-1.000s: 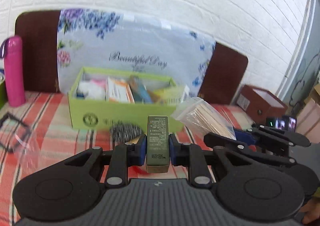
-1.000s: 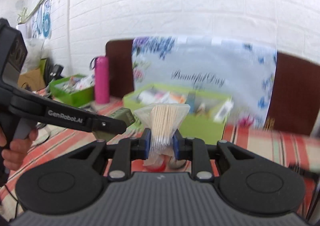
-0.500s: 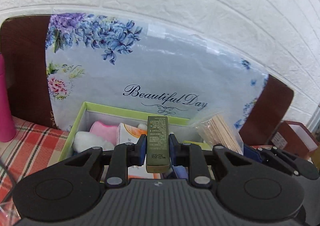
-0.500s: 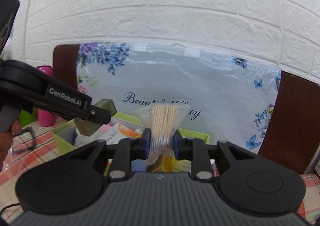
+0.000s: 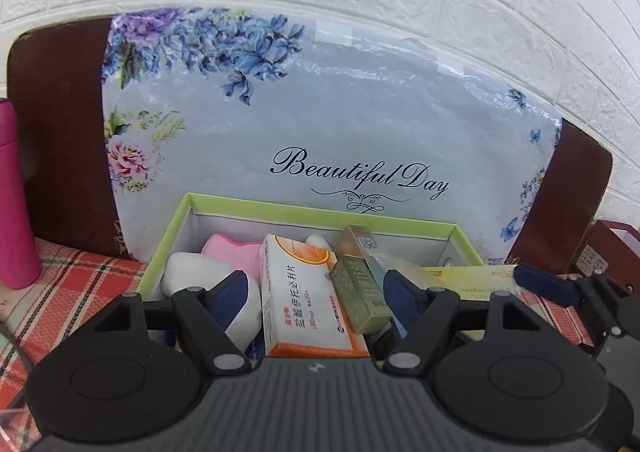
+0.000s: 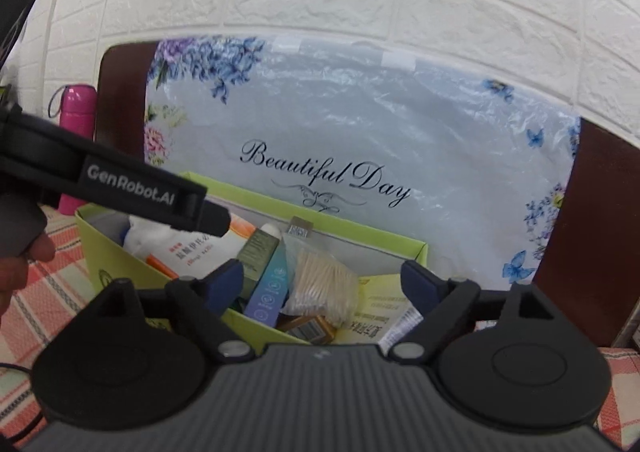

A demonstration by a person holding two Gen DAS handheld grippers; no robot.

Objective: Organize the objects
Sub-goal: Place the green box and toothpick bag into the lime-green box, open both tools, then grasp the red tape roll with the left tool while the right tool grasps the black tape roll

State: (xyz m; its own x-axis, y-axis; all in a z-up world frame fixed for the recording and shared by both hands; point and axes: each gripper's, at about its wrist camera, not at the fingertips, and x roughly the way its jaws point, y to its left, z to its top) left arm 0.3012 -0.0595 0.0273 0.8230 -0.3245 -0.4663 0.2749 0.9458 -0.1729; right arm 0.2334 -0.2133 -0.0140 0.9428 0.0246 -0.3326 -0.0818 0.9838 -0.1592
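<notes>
Item: green box [image 5: 168, 236], open-topped, standing at the back edge of the table against a flowered bag [image 5: 360, 123]; checked cloth [image 5: 76, 276] underneath.

Contents, left to right: white pad [image 5: 188, 272], pink pad [image 5: 232, 252], orange-and-white carton [image 5: 300, 292], olive box [image 5: 356, 292] lying tilted on the carton's right side, blue tube [image 6: 268, 292], bag of swabs [image 6: 324, 288] resting near the box's right end, and yellow leaflet [image 6: 384, 312] at the right wall.

Left gripper [image 5: 316, 292]: over the box's near wall, jaws opening; the olive box lies between them, but neither pad touches it.

Right gripper [image 6: 324, 280]: over the near-right corner of the box, jaws opening; the swabs lie between them and below, free of both pads.

Step in hand, as judged: the release. Both things appear delivered into the box and let go.

Next move, as judged: draw both grippers back and up, clear of the box's near wall, without catching the olive box or the swab bag, both loosely perched. Then look over the table for anything left out. The pink flask [image 5: 16, 195] stands near the left back edge; whether it belongs to the sorting cannot be told.
</notes>
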